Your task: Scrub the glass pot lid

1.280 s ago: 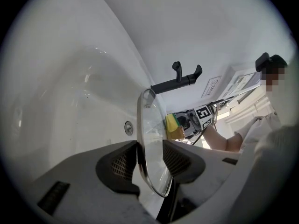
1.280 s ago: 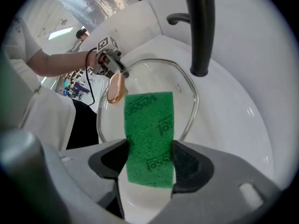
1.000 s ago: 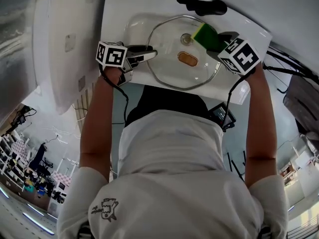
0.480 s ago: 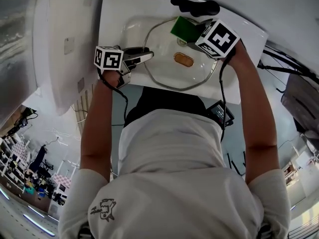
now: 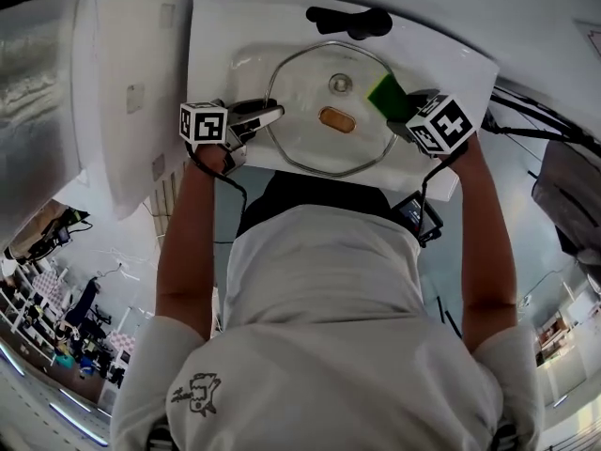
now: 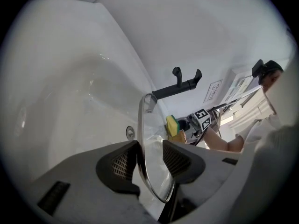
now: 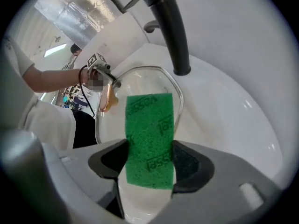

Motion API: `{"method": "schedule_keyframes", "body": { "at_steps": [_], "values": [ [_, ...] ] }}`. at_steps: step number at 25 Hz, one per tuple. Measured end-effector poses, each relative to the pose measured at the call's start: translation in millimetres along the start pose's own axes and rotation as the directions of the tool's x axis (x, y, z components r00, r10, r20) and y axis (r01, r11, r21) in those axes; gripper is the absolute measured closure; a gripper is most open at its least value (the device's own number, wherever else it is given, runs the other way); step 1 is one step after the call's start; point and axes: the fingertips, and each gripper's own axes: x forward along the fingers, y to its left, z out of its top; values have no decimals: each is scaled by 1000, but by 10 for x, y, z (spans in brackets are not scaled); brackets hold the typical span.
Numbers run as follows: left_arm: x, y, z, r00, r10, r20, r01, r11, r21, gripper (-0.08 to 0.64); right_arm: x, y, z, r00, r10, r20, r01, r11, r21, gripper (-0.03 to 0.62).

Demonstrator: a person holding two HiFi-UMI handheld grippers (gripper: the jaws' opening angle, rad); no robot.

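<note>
The glass pot lid (image 5: 315,144), with a metal rim and an amber handle (image 5: 336,118), stands tilted in the white sink (image 5: 218,36). My left gripper (image 5: 270,114) is shut on the lid's left rim; in the left gripper view the rim (image 6: 141,125) runs between the two pads of that gripper (image 6: 150,160). My right gripper (image 5: 399,104) is shut on a green and yellow sponge (image 5: 383,89) at the lid's right side. In the right gripper view the sponge's green face (image 7: 149,125) fills the gap between the jaws (image 7: 149,161), with the lid (image 7: 140,85) just beyond.
A black faucet (image 5: 349,22) arches over the sink's far edge, close above the sponge (image 7: 170,27). The drain (image 5: 340,84) shows through the glass. A white slab (image 5: 122,92) stands left of the sink. The person's torso is close against the front rim.
My right gripper with the sponge swept left across the lid's upper part, then back to the lid's right side. The left gripper kept its hold on the rim.
</note>
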Motion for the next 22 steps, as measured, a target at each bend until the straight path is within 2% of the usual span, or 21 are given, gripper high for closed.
{"method": "schedule_keyframes", "body": {
  "at_steps": [5,9,14,17,19,22],
  "values": [
    [2,1,10,1000,0,13,0,1000,8,396,67,187,-388,1000,-2,-29,3,1000,31,302],
    [11,-1,-2,1000,1,16,-1,1000,11,396,90,285,-512,1000,3,-31,-1,998,63,302],
    [35,-28,7,1000,-6,3,6,1000,13,393,-99,-39,-136,991,-83,101,62,980,190,301],
    [-4,64,-27,1000,13,-2,-13,1000,16,393,-130,-207,90,982,-124,141,83,960,269,299],
    [-22,131,-39,1000,27,-7,-27,999,25,393,-100,-238,104,977,-148,153,93,943,319,299],
    [-14,63,-2,1000,3,7,-3,1000,19,394,-104,-199,40,964,-187,190,97,910,404,301]
  ]
}}
